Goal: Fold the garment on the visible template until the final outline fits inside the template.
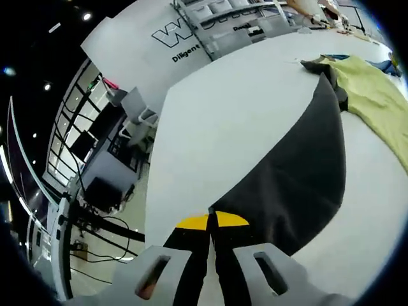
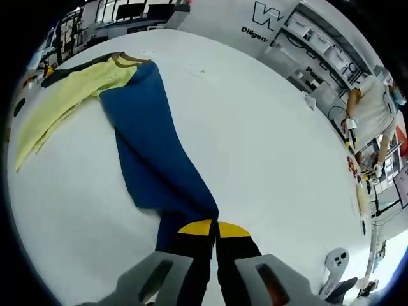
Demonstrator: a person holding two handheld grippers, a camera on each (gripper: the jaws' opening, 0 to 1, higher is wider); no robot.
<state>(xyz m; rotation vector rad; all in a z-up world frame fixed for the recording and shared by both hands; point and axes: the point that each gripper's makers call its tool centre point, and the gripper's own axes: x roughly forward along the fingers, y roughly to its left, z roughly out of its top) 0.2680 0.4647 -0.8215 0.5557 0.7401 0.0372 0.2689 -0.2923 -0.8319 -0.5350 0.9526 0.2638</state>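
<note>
The garment lies on a white table (image 1: 217,121). In the left gripper view its yellow-green part (image 1: 376,95) is at the upper right, and a dark grey panel (image 1: 299,172) runs from there down to my jaws. My left gripper (image 1: 211,220) is shut on the end of that dark panel, its yellow tips pressed together. In the right gripper view the yellow-green part (image 2: 64,95) is at the upper left, and a blue panel (image 2: 153,153) stretches down to my right gripper (image 2: 215,228), which is shut on its end. I cannot make out any template outline.
The table edge (image 1: 156,166) drops off on the left of the left gripper view, with chairs and cables on the floor (image 1: 102,191) beyond. In the right gripper view a person (image 2: 373,102) stands at the far right, and a white device (image 2: 338,260) sits near the lower right edge.
</note>
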